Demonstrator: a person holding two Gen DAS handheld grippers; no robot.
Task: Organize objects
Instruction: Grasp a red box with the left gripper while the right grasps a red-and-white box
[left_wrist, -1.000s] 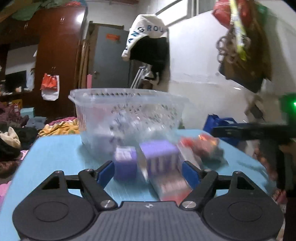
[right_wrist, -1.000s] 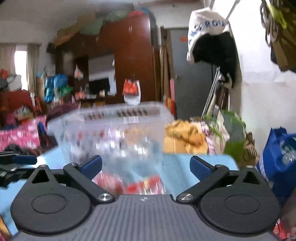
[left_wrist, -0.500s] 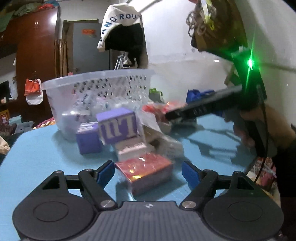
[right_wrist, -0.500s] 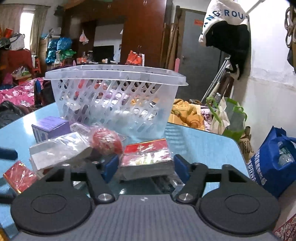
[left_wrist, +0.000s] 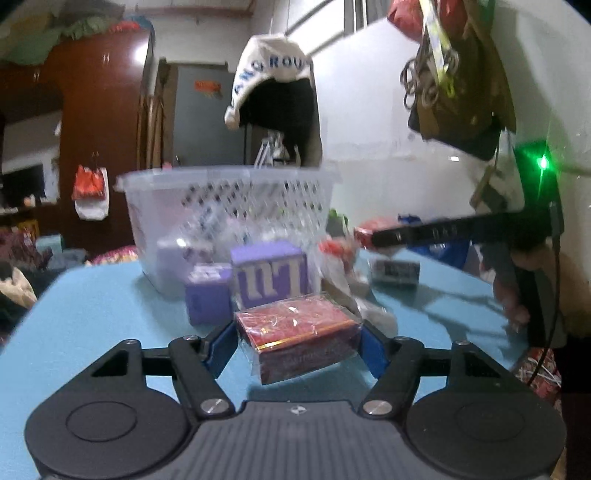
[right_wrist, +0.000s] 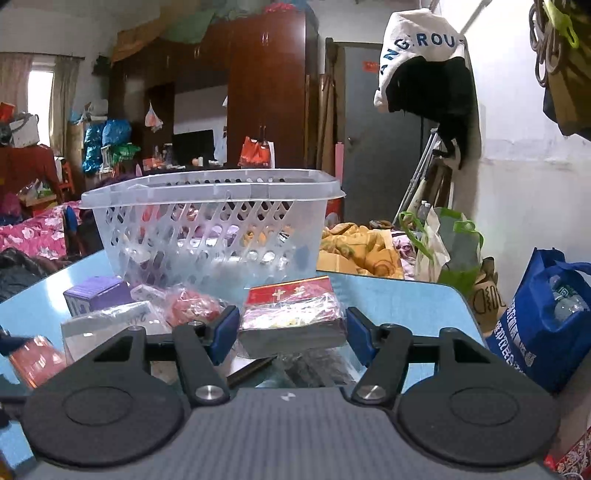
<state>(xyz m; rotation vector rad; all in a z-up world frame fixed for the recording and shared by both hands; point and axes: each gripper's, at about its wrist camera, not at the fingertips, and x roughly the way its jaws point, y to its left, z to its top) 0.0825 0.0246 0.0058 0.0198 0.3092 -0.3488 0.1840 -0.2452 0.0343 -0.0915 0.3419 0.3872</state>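
Note:
My left gripper (left_wrist: 297, 350) is closing on a red box in clear wrap (left_wrist: 295, 332); both blue pads touch its sides just above the blue table (left_wrist: 92, 314). My right gripper (right_wrist: 291, 328) is shut on a red-and-white wrapped packet (right_wrist: 291, 310). In the left wrist view the right gripper (left_wrist: 388, 236) holds that packet above the table. The clear plastic basket (right_wrist: 210, 184) stands behind the pile, with a few items inside. Two purple boxes (left_wrist: 269, 277) sit in front of the basket (left_wrist: 229, 173).
Loose wrapped packets (right_wrist: 107, 321) and a purple box (right_wrist: 98, 293) lie left of my right gripper. A small black box (left_wrist: 395, 271) lies on the table's right part. A blue bag (right_wrist: 543, 325) and a green-handled bag (right_wrist: 443, 243) stand beyond the table's right edge.
The right gripper went from wide open to shut on the red-and-white packet. The left gripper slid up to the red box and its jaws narrowed onto it.

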